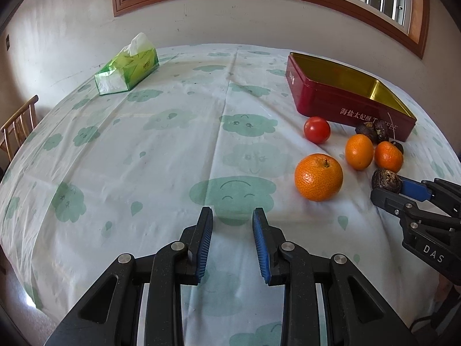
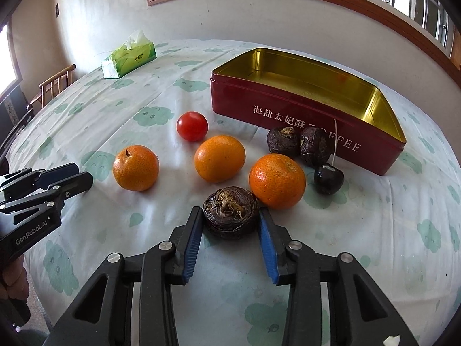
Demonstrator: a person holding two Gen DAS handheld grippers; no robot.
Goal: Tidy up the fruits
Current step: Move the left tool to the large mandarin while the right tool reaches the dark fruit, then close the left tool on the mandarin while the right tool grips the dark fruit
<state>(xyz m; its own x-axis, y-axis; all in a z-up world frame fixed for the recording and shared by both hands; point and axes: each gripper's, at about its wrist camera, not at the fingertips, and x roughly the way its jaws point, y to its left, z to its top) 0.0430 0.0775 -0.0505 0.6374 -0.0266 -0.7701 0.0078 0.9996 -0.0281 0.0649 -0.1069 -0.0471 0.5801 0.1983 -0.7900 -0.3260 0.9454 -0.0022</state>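
My right gripper [image 2: 230, 212] is shut on a dark brown water chestnut [image 2: 229, 204] that rests on the tablecloth, one blue pad on each side of it. Around it lie three oranges [image 2: 135, 168] [image 2: 219, 158] [image 2: 276, 181], a red tomato [image 2: 192, 126], two more water chestnuts [image 2: 283, 141] and a dark cherry [image 2: 328, 180]. Behind them stands an open red tin [image 2: 259, 98] with a bare gold inside. My left gripper [image 1: 232, 212] hovers over the cloth to the left of the fruit, its jaws a little apart with nothing between them.
A green tissue pack [image 2: 129, 57] lies at the far left of the table. A wooden chair [image 2: 56, 83] stands past the table's left edge. The wall and a window run behind the table. A hand [image 2: 11, 276] holds the left gripper's handle.
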